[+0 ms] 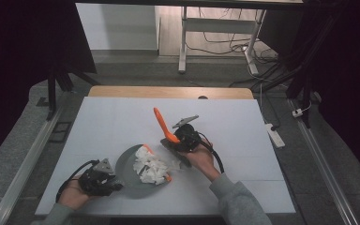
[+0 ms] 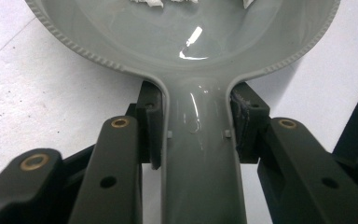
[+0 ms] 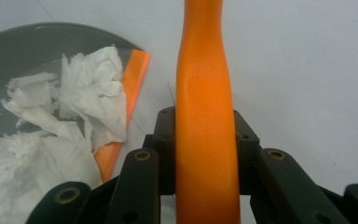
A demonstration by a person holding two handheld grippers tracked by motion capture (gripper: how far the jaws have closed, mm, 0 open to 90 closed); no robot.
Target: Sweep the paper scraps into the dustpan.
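High view, left to right: the left gripper (image 1: 104, 180) sits at the near left of the table (image 1: 112, 122), held in the person's left hand (image 1: 72, 196), w/ its cable looping back toward the wrist. Just right of it lies the grey dustpan (image 1: 126, 171), flat on the table, its handle pointing to the left gripper. In the left gripper view the jaws are closed on the dustpan handle (image 2: 200, 154), one pad on each side, touching it; the pan's bowl (image 2: 135, 42) spreads out in front, shiny, w/ a beaded rim.

On the right part of the dustpan is a heap of white torn paper (image 1: 152, 168). An orange edge (image 1: 168, 177) shows at the right side of the heap, and another small orange bit at its top; I cannot tell exactly what part this is.

Right of the paper, near the table's middle, the right gripper (image 1: 176, 140) is held in the right hand (image 1: 201, 159), grey sleeve (image 1: 236, 201) coming from the bottom. It has an orange brush (image 1: 163, 124) by the handle, which rises tilted up and to the left, away from the person. In the right gripper view the jaws are closed around this handle (image 3: 205, 140), pads pressing both sides. There the paper (image 3: 74, 126) and dustpan (image 3: 23, 42) are at the left, beside an orange strip (image 3: 133, 84).

Behind the table, a desk frame (image 1: 215, 28) and cables on the floor.
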